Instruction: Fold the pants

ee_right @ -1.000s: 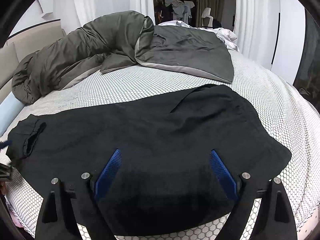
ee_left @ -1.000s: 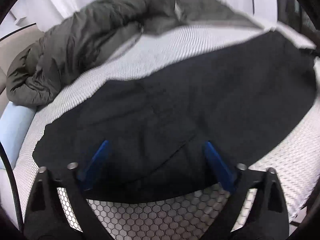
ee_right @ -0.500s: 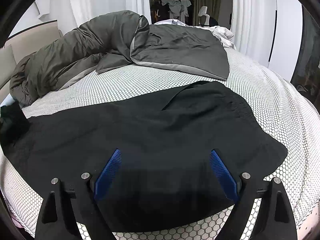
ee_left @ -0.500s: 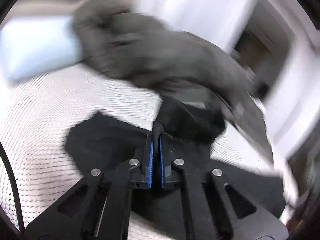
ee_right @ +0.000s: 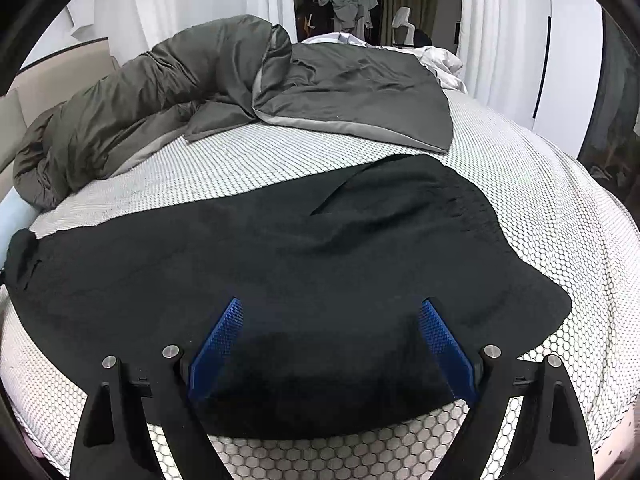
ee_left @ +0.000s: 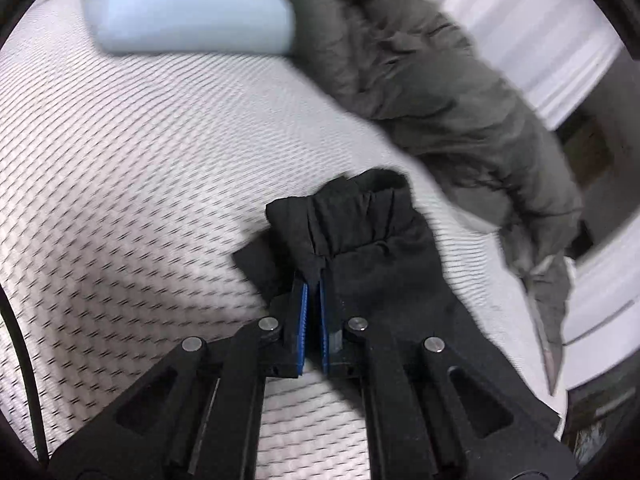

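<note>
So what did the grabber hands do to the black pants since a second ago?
The left gripper swung over to the leg end of the black pants, snapped shut on the cuff and bunched it up. The right gripper stayed open above the pants. The grey duvet and the mattress did not change.

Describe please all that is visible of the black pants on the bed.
The black pants look like soft matte fabric and lie spread flat across the honeycomb-patterned mattress, lengthwise from left to right, with a slanted seam or pocket line near the wider right end. At the far left end the gathered cuff is bunched and pinched in the shut jaws of the left gripper. The right gripper is open above the near edge.
</note>
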### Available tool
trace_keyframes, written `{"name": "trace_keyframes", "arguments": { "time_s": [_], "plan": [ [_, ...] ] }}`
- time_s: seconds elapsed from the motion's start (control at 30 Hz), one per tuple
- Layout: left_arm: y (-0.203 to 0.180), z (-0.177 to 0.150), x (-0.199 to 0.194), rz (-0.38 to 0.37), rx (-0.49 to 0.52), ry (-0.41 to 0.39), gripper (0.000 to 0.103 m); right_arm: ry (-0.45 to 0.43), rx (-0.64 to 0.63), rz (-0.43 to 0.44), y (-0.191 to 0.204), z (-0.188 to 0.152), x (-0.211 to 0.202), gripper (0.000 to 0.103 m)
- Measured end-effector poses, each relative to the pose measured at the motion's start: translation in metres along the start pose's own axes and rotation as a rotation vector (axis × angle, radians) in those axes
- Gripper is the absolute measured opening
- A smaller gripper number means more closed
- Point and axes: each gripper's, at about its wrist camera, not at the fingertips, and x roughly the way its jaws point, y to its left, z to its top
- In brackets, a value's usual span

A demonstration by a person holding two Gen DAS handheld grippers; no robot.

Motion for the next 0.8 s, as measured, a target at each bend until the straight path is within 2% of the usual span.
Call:
{"name": "trace_keyframes", "arguments": {
  "time_s": [0.1, 0.23, 0.33, 0.37, 0.4, 0.43, 0.47, 0.53, 0.67, 0.7, 0.73, 0.77, 0.8],
  "plan": [
    [-0.001, -0.007, 0.000, 0.059, 0.015, 0.010, 0.004, 0.004, 0.029, -0.013, -0.010, 0.001, 0.000, 0.091],
    [-0.011, -0.011, -0.022, 0.069, 0.012, -0.034, 0.006, -0.021, 0.088, 0.010, -0.030, 0.004, -0.008, 0.091],
    [-0.015, -0.016, -0.041, 0.081, 0.037, -0.066, 0.019, -0.057, 0.193, 0.035, -0.062, 0.004, -0.022, 0.091],
    [-0.015, -0.019, -0.052, 0.100, 0.047, -0.104, 0.028, -0.064, 0.245, 0.032, -0.077, 0.002, -0.026, 0.091],
    [-0.017, -0.020, -0.057, 0.110, 0.055, -0.122, 0.042, -0.062, 0.288, 0.022, -0.090, 0.001, -0.028, 0.091],
    [-0.019, -0.021, -0.062, 0.116, 0.062, -0.134, 0.051, -0.059, 0.337, 0.009, -0.103, -0.002, -0.029, 0.091],
    [-0.019, -0.023, -0.071, 0.118, 0.072, -0.141, 0.064, -0.046, 0.387, 0.004, -0.117, -0.005, -0.029, 0.091],
    [-0.018, -0.025, -0.068, 0.132, 0.085, -0.119, 0.067, 0.003, 0.467, 0.038, -0.138, -0.011, -0.021, 0.091],
    [-0.007, -0.028, -0.041, 0.127, 0.034, 0.007, 0.067, 0.118, 0.687, 0.234, -0.173, -0.033, 0.014, 0.090],
    [-0.004, -0.028, -0.036, 0.133, 0.018, 0.017, 0.067, 0.137, 0.722, 0.266, -0.176, -0.037, 0.024, 0.085],
    [-0.002, -0.029, -0.034, 0.137, 0.016, 0.013, 0.067, 0.133, 0.734, 0.270, -0.178, -0.039, 0.028, 0.061],
    [-0.003, -0.028, -0.035, 0.140, 0.020, 0.004, 0.067, 0.119, 0.740, 0.274, -0.178, -0.040, 0.033, 0.025],
    [-0.004, -0.028, -0.036, 0.139, 0.017, -0.001, 0.065, 0.105, 0.747, 0.299, -0.178, -0.039, 0.035, 0.011]
  ]
}}
